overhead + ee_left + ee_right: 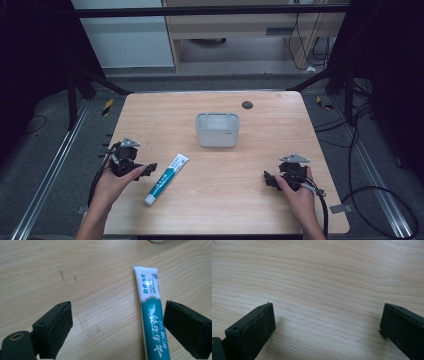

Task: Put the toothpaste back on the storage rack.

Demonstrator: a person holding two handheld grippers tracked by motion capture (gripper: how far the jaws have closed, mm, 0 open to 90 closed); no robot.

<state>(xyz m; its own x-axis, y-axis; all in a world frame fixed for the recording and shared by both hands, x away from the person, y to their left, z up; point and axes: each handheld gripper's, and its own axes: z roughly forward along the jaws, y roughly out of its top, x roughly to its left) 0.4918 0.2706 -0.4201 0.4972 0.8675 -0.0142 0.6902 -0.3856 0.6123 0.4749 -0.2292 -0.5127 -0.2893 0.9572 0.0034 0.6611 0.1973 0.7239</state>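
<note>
Both tongs stand open over bare wood, nothing between the pads of either one. Left tongs (pixel 150 167) hover just left of the toothpaste tube (pixel 166 179), jaws spread wide; in the left gripper view the tube (pixel 152 320) lies flat on the table (pixel 100 277), close inside the right-hand jaw but not pinched. So no grip yet. Right tongs (pixel 268 179) sit well to the right of the tube, idle, with plain wood grain between their jaws.

The tube itself lies at a slant, cap end toward the person, flat crimped end pointing up toward the grey bin (pixel 217 129). That bin stands beyond the tube, toward the middle of the table, and looks empty from here.

My read: this is the very start. The tube is untouched and still has to be picked up, carried over and dropped in, if the bin is where it goes. The left hand looks the likely one, being nearest.
</note>
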